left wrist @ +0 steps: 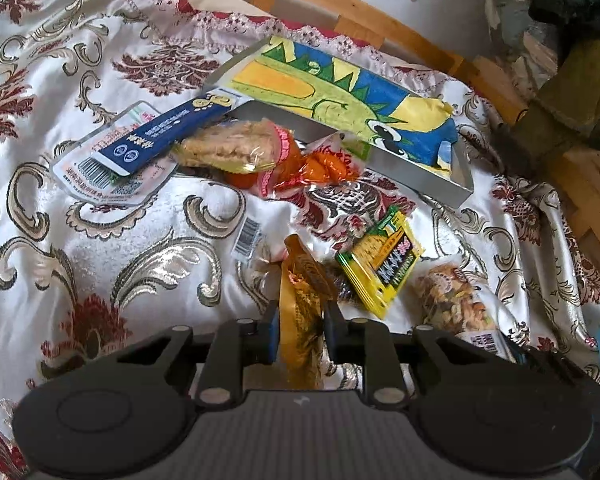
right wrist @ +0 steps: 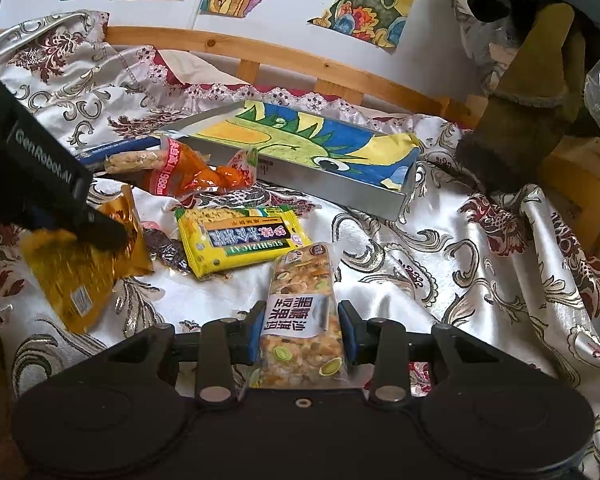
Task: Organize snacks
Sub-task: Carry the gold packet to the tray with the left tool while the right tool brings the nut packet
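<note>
Both grippers loaded, over the patterned cloth [right wrist: 480,276].
Left gripper [left wrist: 302,320] clenched on gold packet [left wrist: 300,320]; right gripper [right wrist: 302,322] grasping nut bar [right wrist: 302,312]. Yellow packet [right wrist: 240,240] lies between them, near the tray [right wrist: 340,188] toward the cloth's far edge.

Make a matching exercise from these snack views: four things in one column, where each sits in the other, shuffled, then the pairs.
Things
1. gold packet
2. nut bar
3. yellow packet
4. painted paper

Places
A. lying in the grey tray
B. gripped in the right claw
C. lying free on the patterned cloth
D. gripped in the left claw

Pairs: 1-D, 2-B, 3-C, 4-A
</note>
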